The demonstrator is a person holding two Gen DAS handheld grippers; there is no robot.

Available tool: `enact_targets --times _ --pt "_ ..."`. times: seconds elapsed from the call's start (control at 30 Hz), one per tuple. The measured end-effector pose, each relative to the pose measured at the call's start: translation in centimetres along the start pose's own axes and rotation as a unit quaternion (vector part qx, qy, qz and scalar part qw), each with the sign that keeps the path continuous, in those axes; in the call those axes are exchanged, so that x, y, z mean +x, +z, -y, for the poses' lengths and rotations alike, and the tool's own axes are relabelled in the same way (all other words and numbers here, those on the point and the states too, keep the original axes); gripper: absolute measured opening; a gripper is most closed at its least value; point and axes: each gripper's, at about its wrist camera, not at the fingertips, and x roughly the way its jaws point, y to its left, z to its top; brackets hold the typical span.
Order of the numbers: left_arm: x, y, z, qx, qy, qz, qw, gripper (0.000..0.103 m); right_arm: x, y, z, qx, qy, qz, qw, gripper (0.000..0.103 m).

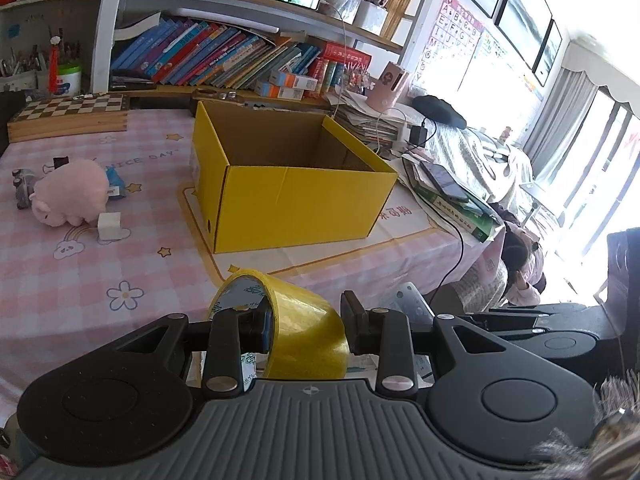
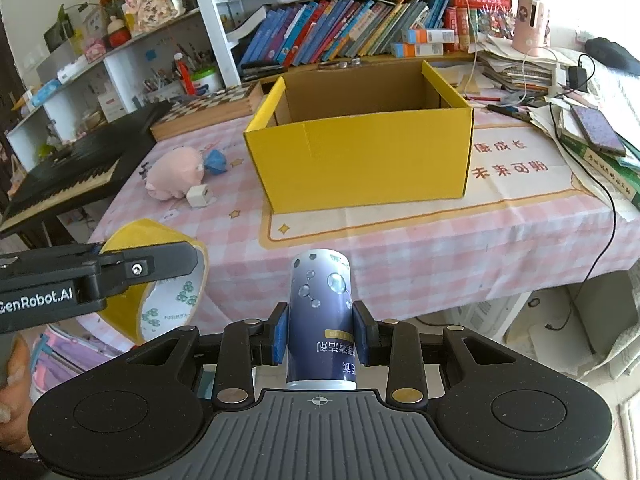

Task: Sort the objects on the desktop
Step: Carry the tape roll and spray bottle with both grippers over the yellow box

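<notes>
In the left wrist view, the left gripper (image 1: 306,330) held one roll of yellow tape (image 1: 288,328): one finger sat inside the roll's core, the other outside its glossy wall, the jaws partly closed on the band. The roll was lifted off the table, near its front edge. Beyond it stood one open yellow box (image 1: 296,204) on the pink checked tablecloth (image 1: 80,280), its brown inside bare as far as could be seen. To the left lay one pink plush pig (image 1: 70,196) with a small white cube (image 1: 109,227) touching its front. Only this view showed the grey toy car (image 1: 22,186) and a black binder clip (image 1: 56,163) behind the pig.

In the right wrist view, the right gripper (image 2: 319,332) clamped one dark blue can (image 2: 320,320) between blue pads (image 2: 279,334), jaws narrowed to the can's width, the can upright with printed bubbles on its side. It hung before the table's front edge. Only here did the tape's printed white inner core (image 2: 172,304) show clearly, and the left gripper from the side. The box, pig and cube (image 2: 199,196) appeared again, plus a blue bundle (image 2: 215,161) touching the pig's back.
</notes>
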Motion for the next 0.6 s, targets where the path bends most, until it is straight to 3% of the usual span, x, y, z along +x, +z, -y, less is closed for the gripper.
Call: enact_targets --times 0.6 --pt "4.8 4.9 2.0 -0.005 0.022 0.044 0.9988 0.030 3.0 7.0 4.8 -0.029 0.033 0.015 0.999 0.033"
